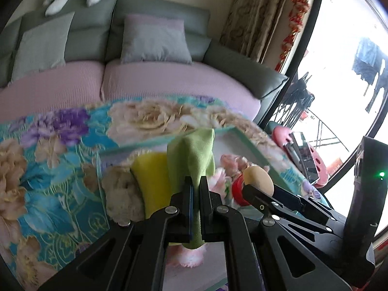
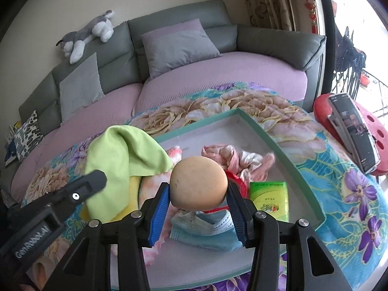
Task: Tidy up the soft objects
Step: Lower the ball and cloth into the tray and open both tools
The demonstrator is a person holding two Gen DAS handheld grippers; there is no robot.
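My left gripper (image 1: 196,181) is shut on a light green cloth (image 1: 194,155), which hangs bunched above the left edge of a shallow teal-rimmed tray (image 2: 276,143). The same green cloth (image 2: 121,157) drapes over a yellow cloth (image 1: 151,181) beside the tray. My right gripper (image 2: 198,194) is shut on a tan foam ball (image 2: 198,181), held above the tray. Inside the tray lie pink fabric (image 2: 232,160), a blue face mask (image 2: 206,230), a red item (image 2: 236,179) and a green tissue pack (image 2: 269,198). In the left wrist view the tan ball (image 1: 258,179) shows in the right gripper's fingers.
The tray rests on a floral quilt (image 2: 303,131) over a low surface. Behind it stands a sofa (image 2: 218,72) with grey cushions and a plush husky (image 2: 87,34) on its back. A phone (image 2: 351,131) lies on a red stool at the right. A fuzzy beige item (image 1: 121,191) sits left of the yellow cloth.
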